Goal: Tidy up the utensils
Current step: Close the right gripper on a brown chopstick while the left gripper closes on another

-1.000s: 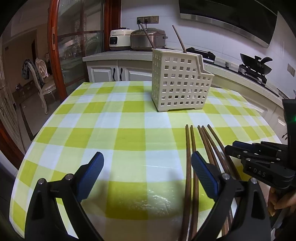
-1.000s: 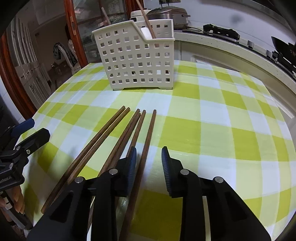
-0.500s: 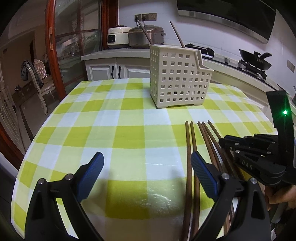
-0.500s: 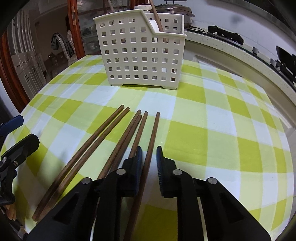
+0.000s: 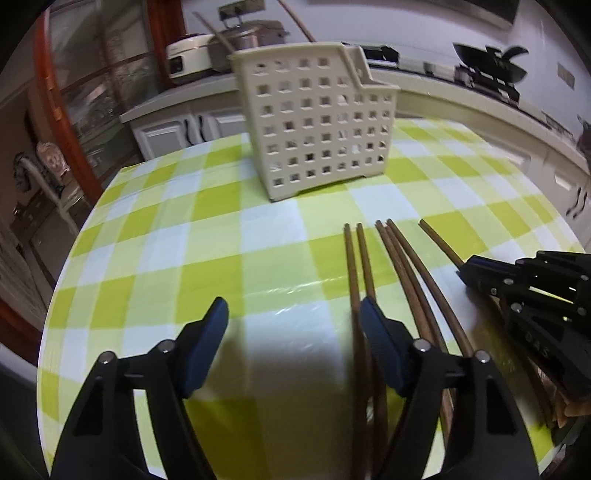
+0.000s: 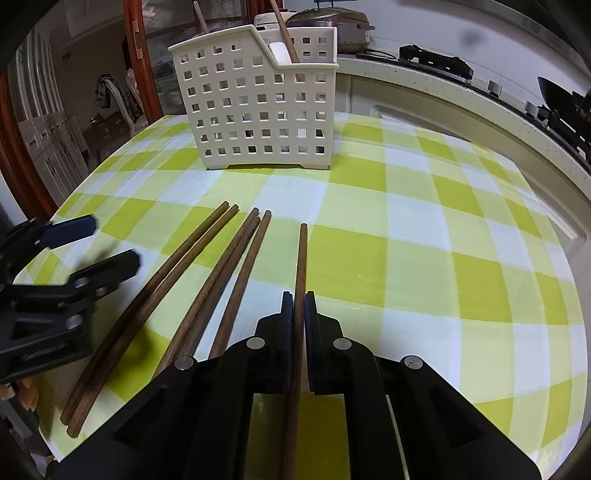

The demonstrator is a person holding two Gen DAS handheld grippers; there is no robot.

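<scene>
Several dark wooden chopsticks (image 5: 399, 266) lie side by side on the green-and-white checked tablecloth (image 5: 184, 258), in front of a white perforated utensil basket (image 5: 317, 122) that holds two chopsticks (image 6: 282, 29). My right gripper (image 6: 299, 299) is shut on the rightmost chopstick (image 6: 302, 258), which lies a little apart from the others (image 6: 192, 266). My left gripper (image 5: 293, 317) hovers low over the cloth with its jaws closing. The leftmost pair runs along its right finger (image 5: 373, 325), and no pad presses on it. Each gripper shows in the other's view: the right gripper (image 5: 465, 271) and the left gripper (image 6: 107, 245).
The basket (image 6: 258, 99) stands at the far middle of the table. Behind it a kitchen counter carries rice cookers (image 5: 192, 59) and a stove with a wok (image 5: 487, 62). A chair (image 5: 55, 173) stands beyond the table's left edge.
The right gripper's jaws came together on the rightmost chopstick, which now lies apart from the rest. The left gripper moved right toward the chopsticks, tilted, and its jaws narrowed.
</scene>
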